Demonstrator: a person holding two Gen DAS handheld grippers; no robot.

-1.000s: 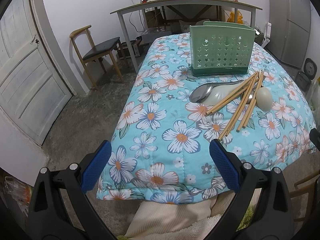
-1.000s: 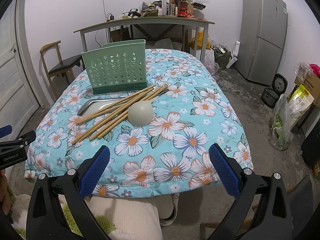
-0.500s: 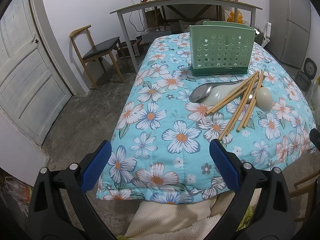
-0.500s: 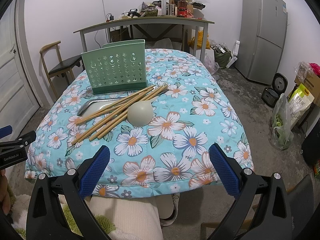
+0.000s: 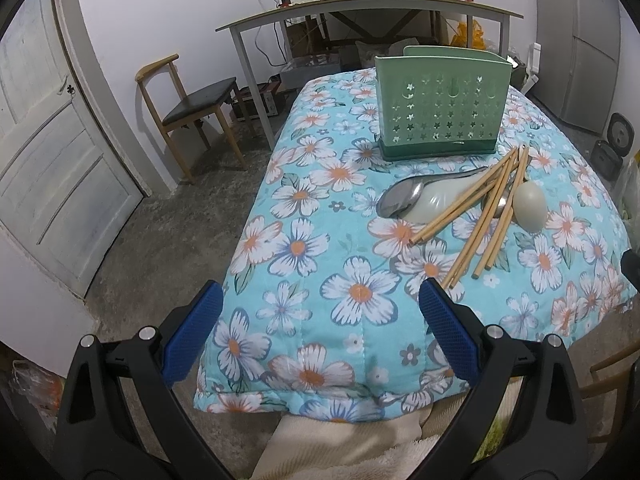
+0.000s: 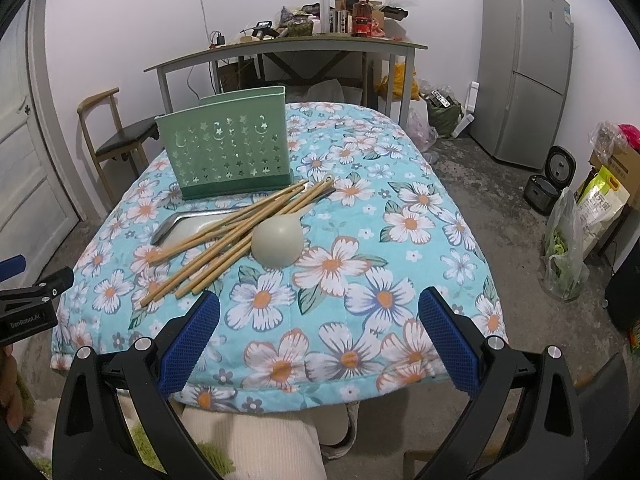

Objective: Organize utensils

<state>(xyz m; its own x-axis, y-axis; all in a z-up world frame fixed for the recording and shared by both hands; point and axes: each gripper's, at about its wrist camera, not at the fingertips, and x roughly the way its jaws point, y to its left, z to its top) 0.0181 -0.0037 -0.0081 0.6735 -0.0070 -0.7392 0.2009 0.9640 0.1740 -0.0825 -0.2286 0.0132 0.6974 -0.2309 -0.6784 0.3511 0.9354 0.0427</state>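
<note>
A green perforated utensil holder [image 5: 442, 110] [image 6: 230, 148] stands upright on the floral cloth. In front of it lies a pile of several wooden chopsticks [image 5: 476, 216] [image 6: 236, 236], a metal spoon [image 5: 402, 196] [image 6: 176, 222] and pale green ladles [image 5: 530, 206] [image 6: 276, 244]. My left gripper [image 5: 320, 334] is open, near the table's front left corner, short of the pile. My right gripper [image 6: 318, 334] is open over the front edge, empty, with the pile ahead to its left. The left gripper's body [image 6: 28, 304] shows at the right wrist view's left edge.
The table with the floral cloth [image 5: 312, 240] [image 6: 400, 216] has bare cloth on its left and right sides. A wooden chair [image 5: 192, 108], a door [image 5: 48, 140], a cluttered desk [image 6: 288, 44], a fridge [image 6: 528, 68] and bags [image 6: 568, 248] surround it. A person's lap [image 6: 256, 440] lies below.
</note>
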